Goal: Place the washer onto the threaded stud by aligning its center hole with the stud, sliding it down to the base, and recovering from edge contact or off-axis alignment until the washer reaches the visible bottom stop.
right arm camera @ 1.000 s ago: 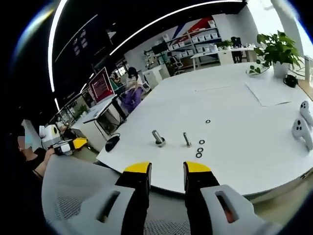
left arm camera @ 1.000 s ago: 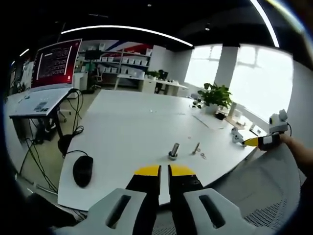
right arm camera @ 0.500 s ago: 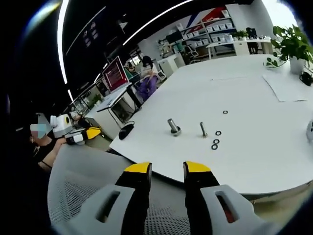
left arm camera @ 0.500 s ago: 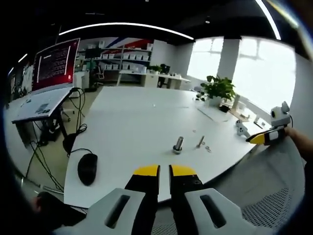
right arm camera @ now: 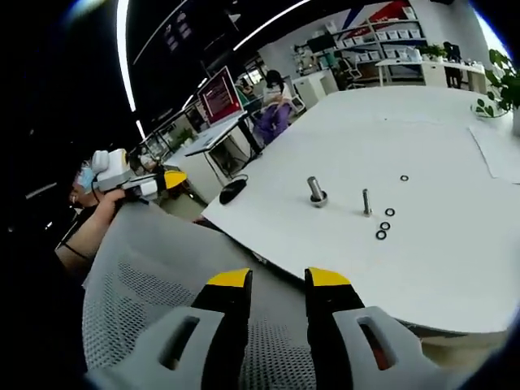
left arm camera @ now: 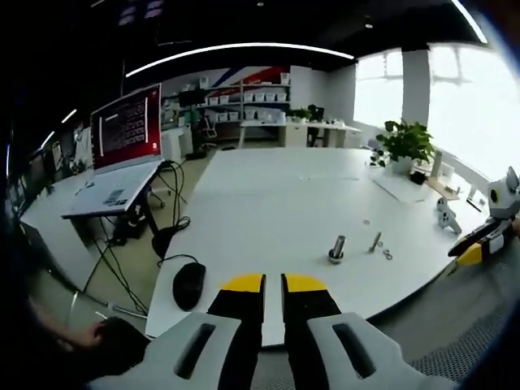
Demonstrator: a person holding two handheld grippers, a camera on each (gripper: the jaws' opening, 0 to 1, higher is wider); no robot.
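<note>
While both grippers hang off the near edge of the white table [left arm camera: 268, 195], nothing is between their jaws. In the left gripper view the left gripper [left arm camera: 273, 283] has its yellow-tipped jaws drawn almost together, with only a thin slit between them. In the right gripper view the right gripper [right arm camera: 279, 279] has its jaws parted by a clear gap, over grey mesh fabric [right arm camera: 154, 284].

Well apart from both, out on the tabletop, stand two upright pieces: a thick bolt [right arm camera: 315, 191] on a broad base, and beside it a thin threaded stud [right arm camera: 366, 201]. Just past the thin stud lie three small dark washers [right arm camera: 383, 227] in a short row; a fourth washer [right arm camera: 404, 178] lies alone, farther out. In the left gripper view the bolt [left arm camera: 337, 247] and stud [left arm camera: 375, 240] appear small, and the washers are too tiny to count.

A black mouse [left arm camera: 188, 284] sits near the table's corner, a potted plant [left arm camera: 409, 143] at the far side, and a monitor [left arm camera: 127, 127] glows on a neighbouring desk.
</note>
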